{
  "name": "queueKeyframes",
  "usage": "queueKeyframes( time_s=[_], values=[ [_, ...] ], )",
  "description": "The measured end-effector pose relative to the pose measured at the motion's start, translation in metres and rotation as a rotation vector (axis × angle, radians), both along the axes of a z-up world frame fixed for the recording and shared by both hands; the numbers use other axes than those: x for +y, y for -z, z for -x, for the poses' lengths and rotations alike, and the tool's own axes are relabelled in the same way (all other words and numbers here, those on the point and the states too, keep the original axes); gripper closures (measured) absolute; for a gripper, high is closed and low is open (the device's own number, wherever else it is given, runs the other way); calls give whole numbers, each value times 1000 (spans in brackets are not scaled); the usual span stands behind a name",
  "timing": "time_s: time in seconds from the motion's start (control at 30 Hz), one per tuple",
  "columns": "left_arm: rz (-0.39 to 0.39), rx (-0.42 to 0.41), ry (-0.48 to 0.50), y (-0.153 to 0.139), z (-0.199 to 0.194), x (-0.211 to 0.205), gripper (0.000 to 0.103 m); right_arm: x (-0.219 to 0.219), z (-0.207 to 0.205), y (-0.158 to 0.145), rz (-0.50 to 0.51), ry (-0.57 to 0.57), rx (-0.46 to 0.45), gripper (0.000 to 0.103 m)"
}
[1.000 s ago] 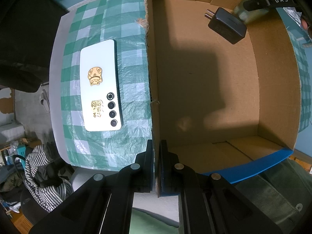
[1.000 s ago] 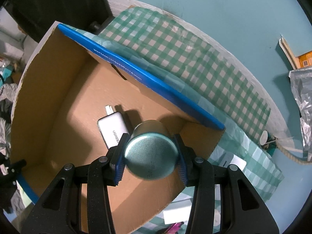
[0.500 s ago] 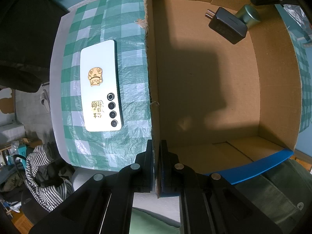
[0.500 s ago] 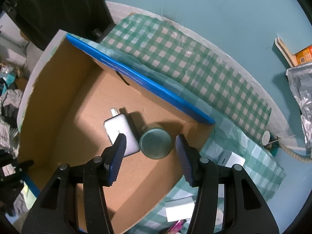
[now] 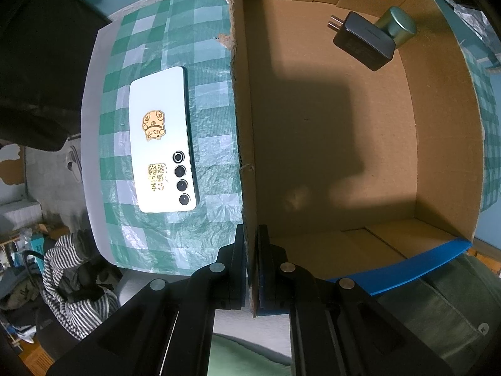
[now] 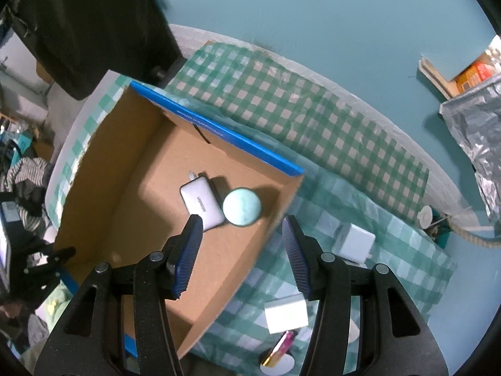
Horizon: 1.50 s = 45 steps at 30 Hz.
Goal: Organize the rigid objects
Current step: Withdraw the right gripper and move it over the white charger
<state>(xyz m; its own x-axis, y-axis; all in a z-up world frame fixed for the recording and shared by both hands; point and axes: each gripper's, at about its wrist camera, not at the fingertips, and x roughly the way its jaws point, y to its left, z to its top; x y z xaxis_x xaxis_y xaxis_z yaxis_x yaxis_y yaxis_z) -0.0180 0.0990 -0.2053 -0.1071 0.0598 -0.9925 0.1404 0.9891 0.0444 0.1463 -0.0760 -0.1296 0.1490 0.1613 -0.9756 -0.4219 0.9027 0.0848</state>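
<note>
Two grippers here: your left gripper (image 5: 250,269) is clamped tight on the near wall of the open brown cardboard box (image 5: 328,144), and your right gripper (image 6: 241,252) hangs spread wide and empty above the box. Inside the box, the round teal metal tin (image 6: 241,206) sits in a far corner, touching the dark grey rectangular plug charger (image 6: 202,204). Left of the box, a white smartphone with gold stickers (image 5: 162,141) lies face down on the green checked tablecloth (image 5: 206,100).

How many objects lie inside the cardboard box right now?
2: a grey charger and a green tin, side by side near one corner of the box. Nothing else shows on its floor.
</note>
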Motion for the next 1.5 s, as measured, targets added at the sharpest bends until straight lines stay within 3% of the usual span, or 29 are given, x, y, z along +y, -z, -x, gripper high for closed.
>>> queueKeyframes(
  time_s=[0.4, 0.87, 1.0, 1.23, 1.5],
  values=[
    [-1, -1, 7, -1, 0, -1, 97, -57, 20, -18, 20, 105, 4, 50],
    [-7, 0, 16, 0, 0, -1, 97, -129, 48, -7, 27, 277, 71, 50],
    [-7, 1, 18, 0, 1, -2, 97, -145, 57, 8, 11, 350, 124, 44],
    [-8, 5, 32, -1, 1, -4, 97, -148, 69, 50, 20, 382, 213, 44],
    [-9, 5, 38, -2, 1, -4, 97, -150, 74, 100, -51, 471, 326, 44]
  ],
)
